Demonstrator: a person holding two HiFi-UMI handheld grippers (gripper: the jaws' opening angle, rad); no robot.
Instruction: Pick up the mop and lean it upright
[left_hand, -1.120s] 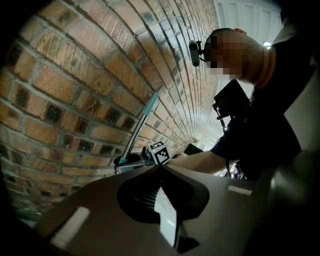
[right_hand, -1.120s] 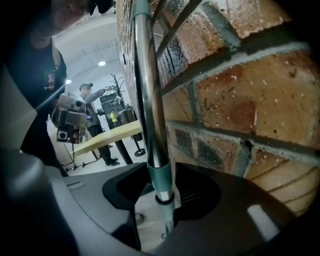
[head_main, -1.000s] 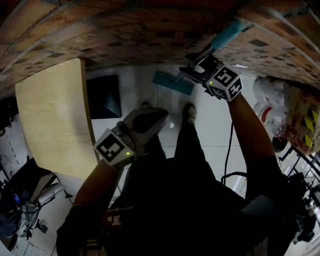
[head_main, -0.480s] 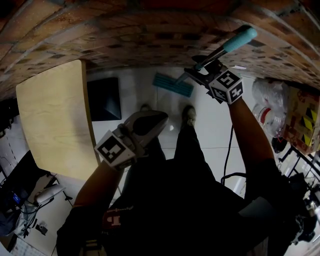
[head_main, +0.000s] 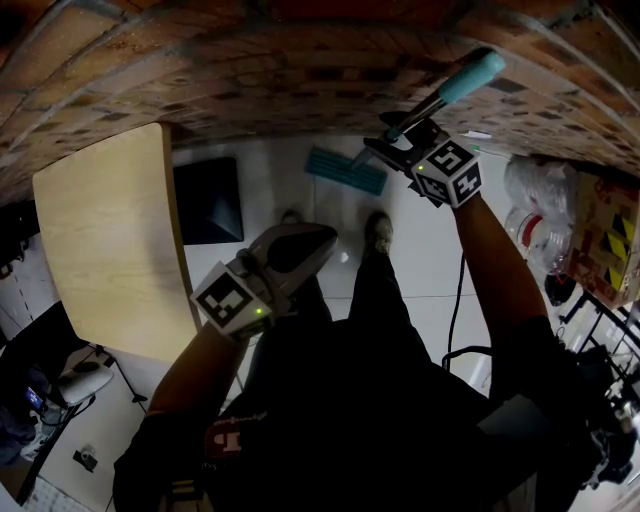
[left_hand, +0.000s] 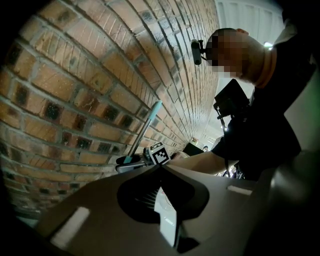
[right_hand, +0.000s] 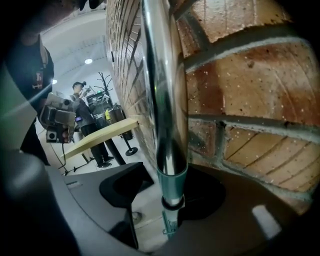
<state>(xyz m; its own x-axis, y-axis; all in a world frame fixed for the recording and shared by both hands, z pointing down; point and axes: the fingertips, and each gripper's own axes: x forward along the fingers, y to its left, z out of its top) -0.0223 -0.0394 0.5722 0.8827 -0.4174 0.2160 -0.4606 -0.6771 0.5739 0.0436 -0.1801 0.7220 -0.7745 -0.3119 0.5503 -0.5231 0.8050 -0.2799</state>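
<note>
a person seen from above, standing on a white tiled floor (head_main: 425, 250) facing a brick wall (head_main: 300, 60). the mop (head_main: 440, 97) stands nearly upright. its teal-capped handle rests high against the brick and its flat teal mop head (head_main: 346, 168) sits on the floor near the foot of the wall.

the right gripper (head_main: 392, 146) is at the pole, just below the teal grip. its jaws are opening, and the shiny pole stands between them with no pad seen pressing on it. the left gripper (left_hand: 161, 172) is closed on nothing, held low in front of the person's body and well apart from the mop. a pale wooden table (head_main: 100, 240) stands off to the left.

likely risks from here:
- once released, the mop rests only on its own lean. the floor looks smooth, so the head may slide away from the wall and the handle may scrape down the bricks.
- the round pole may roll sideways along the wall and topple.
- if the right gripper pulls back at an angle, a jaw may catch the pole and drag it off the wall.
- the left gripper, closed and far off, looks badly placed to catch a fall.
</note>
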